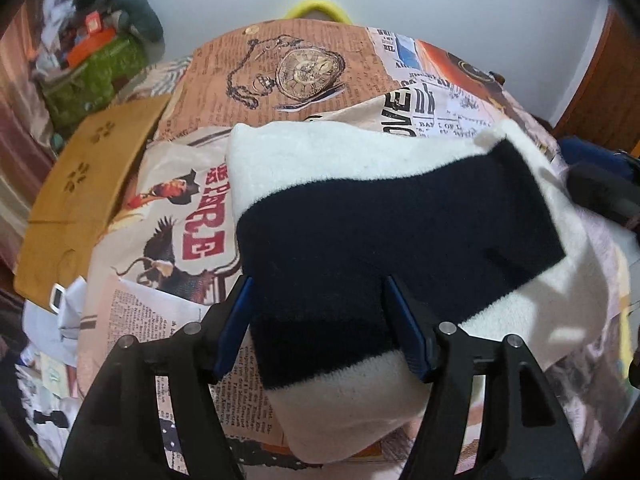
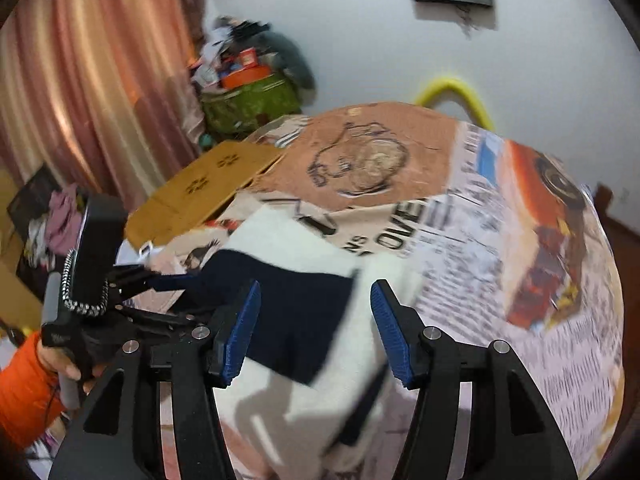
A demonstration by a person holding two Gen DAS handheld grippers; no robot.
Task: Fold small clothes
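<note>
A small fleece garment [image 1: 360, 216], white with a wide navy band, lies partly folded on the newspaper-print bed cover [image 1: 304, 76]. My left gripper [image 1: 316, 296] is open, its blue pads straddling the garment's near end above the navy band. In the right wrist view the same garment [image 2: 304, 320] lies below my right gripper [image 2: 316, 304], which is open and empty above it. The left gripper [image 2: 176, 280] shows at the left of that view, fingers reaching onto the navy band, held by a hand in an orange sleeve. The right view is motion-blurred.
A flat brown cardboard box [image 1: 88, 184] lies on the bed's left side, also in the right wrist view [image 2: 208, 188]. A green bin [image 2: 248, 104] piled with clutter stands by the pink curtain [image 2: 88, 80]. A yellow curved object [image 2: 456, 92] sits behind the bed.
</note>
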